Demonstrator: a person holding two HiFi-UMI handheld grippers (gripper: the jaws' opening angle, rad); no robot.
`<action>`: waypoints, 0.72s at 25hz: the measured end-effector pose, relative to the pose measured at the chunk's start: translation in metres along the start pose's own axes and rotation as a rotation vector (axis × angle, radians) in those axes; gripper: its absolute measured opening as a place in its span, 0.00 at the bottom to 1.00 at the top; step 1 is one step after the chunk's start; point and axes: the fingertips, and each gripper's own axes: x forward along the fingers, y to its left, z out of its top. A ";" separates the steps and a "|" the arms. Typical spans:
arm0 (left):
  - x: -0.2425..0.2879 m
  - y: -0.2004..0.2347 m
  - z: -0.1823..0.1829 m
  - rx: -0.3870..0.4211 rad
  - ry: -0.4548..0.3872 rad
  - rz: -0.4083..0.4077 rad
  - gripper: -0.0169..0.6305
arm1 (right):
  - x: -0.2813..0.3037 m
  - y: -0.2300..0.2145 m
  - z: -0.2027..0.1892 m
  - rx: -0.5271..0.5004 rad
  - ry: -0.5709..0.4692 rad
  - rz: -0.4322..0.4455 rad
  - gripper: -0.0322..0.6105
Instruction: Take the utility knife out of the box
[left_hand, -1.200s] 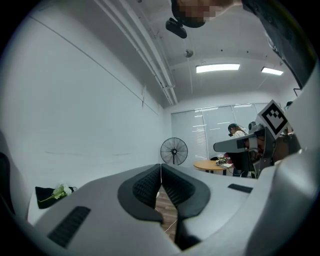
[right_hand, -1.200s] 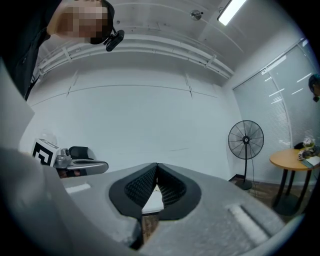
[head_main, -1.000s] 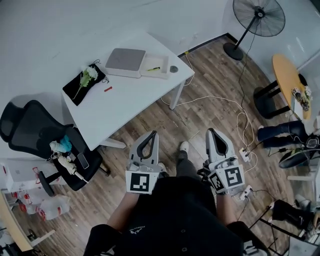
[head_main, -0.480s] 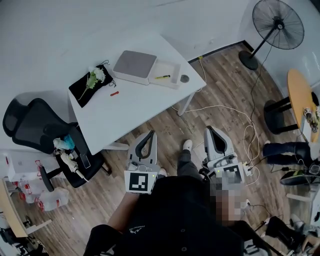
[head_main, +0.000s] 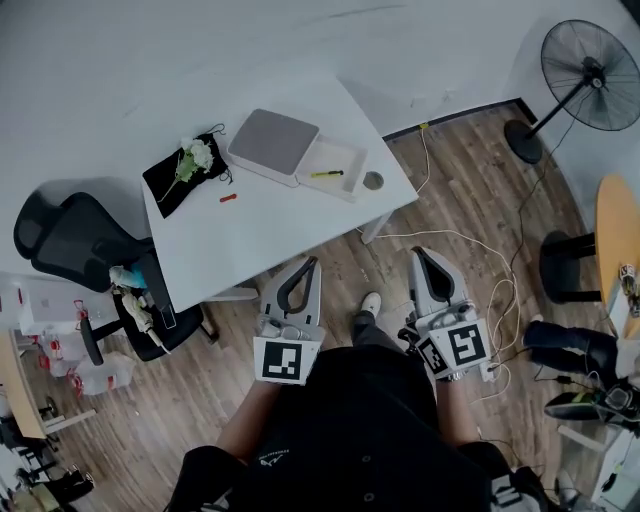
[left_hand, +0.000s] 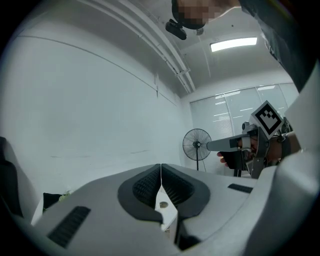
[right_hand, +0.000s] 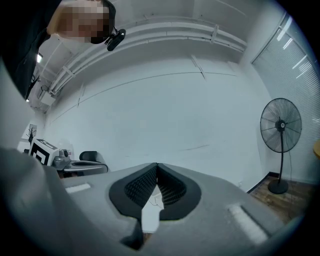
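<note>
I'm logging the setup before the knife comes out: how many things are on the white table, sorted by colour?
Grey: 2 (grey-topped case, small round object)
White: 2 (open box, flower)
Black: 1 (cloth)
Yellow: 1 (utility knife)
Red: 1 (small item)
Total: 7

In the head view the thin yellow thing (head_main: 327, 173) in the open tray of the box (head_main: 348, 158) is too small to tell as a knife (it shows as a mere streak). The red bit (head_main: 229, 197) on the table (head_main: 260, 240) and the round thing (head_main: 373, 180) beside the box are likewise too small to name. The wooden round table (head_main: 615, 230) and the fan (head_main: 588, 68) are cut off by the right edge.
</note>
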 end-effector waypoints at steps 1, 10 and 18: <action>0.008 -0.003 0.000 0.001 0.002 0.014 0.04 | 0.004 -0.008 0.001 0.002 0.003 0.017 0.06; 0.068 -0.033 -0.004 -0.006 0.001 0.105 0.04 | 0.024 -0.079 0.005 -0.006 0.013 0.113 0.06; 0.096 -0.041 -0.011 0.032 0.016 0.054 0.04 | 0.025 -0.104 0.008 0.014 -0.001 0.097 0.06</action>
